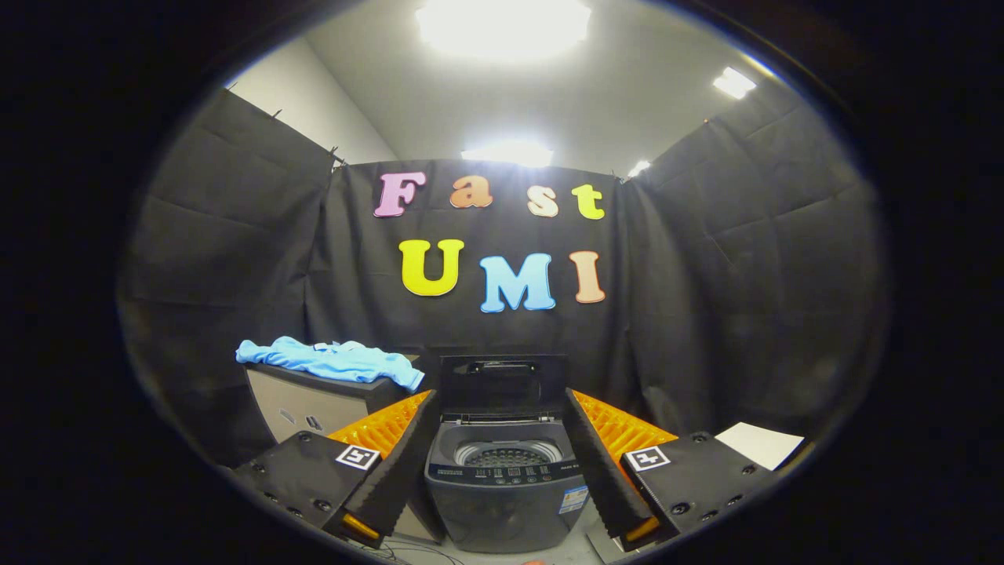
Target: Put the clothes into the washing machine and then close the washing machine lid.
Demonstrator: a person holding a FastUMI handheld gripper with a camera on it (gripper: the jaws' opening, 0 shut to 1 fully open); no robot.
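Washer [502,471] sits between open hand-held gripper [500,402] fingers, lid up.

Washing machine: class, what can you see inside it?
Inside the open washing machine, framed between the spread, empty claw, a bare perforated drum shows; its depths are hidden by the rim.

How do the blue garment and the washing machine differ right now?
The blue garment is soft and crumpled; the washing machine is rigid and dark. The garment lies on a box beyond the gripper's left finger; the machine stands between the open fingers, lid up, its drum showing no clothes.
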